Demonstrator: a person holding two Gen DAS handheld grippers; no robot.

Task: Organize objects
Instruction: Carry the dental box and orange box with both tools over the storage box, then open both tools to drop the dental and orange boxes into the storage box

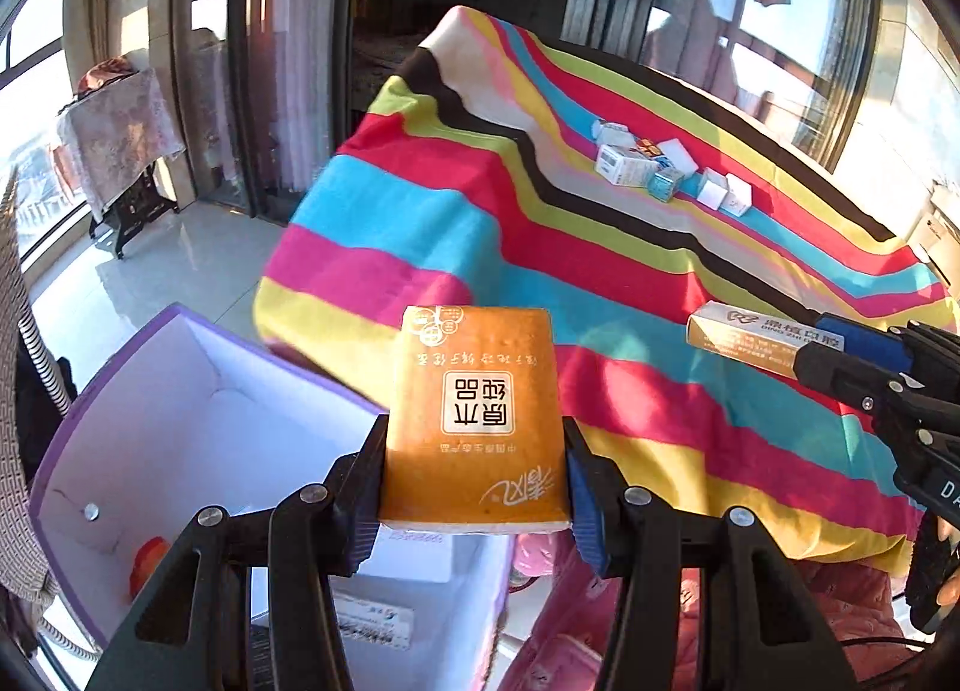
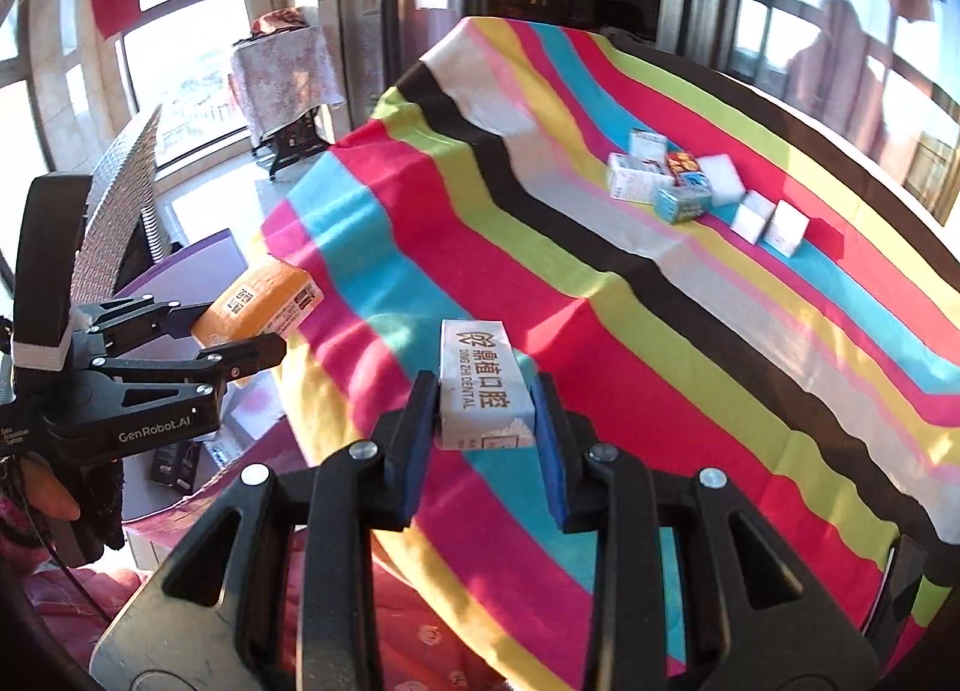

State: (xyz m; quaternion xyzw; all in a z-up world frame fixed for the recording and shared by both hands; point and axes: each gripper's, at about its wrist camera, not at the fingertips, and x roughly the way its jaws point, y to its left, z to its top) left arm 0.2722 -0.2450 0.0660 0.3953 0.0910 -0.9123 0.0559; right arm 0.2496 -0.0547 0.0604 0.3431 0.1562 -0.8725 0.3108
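Only the left wrist view looks down into the open white storage box with purple edging (image 1: 198, 391), which sits low beside the table edge and holds an orange rounded item (image 1: 149, 562) near its wall and flat white packets (image 1: 372, 619) lower down; the right wrist view shows just a purple strip of that box, but it alone gives the left gripper (image 2: 252, 331) from the side, with a bare fingertip of the person's hand (image 2: 54, 496) on its handle. The orange soft tissue pack with white printed characters (image 1: 474, 421) is carried in the air over the near corner of the box, its label upside down to the camera. The left gripper (image 1: 474, 487) clamps it, the blue pads (image 1: 585, 511) pressing its two sides with the jaws partly apart (the pack fills the gap). The right gripper (image 2: 483, 421) is closed on the narrow white-and-gold dental carton (image 2: 483, 379), held above the brightly striped tablecloth (image 2: 660, 391) near the table's near edge; in the left view this carton (image 1: 756, 343) appears at the right. A cluster of small white and blue cartons (image 2: 684, 187) lies well apart on the far part of the cloth.
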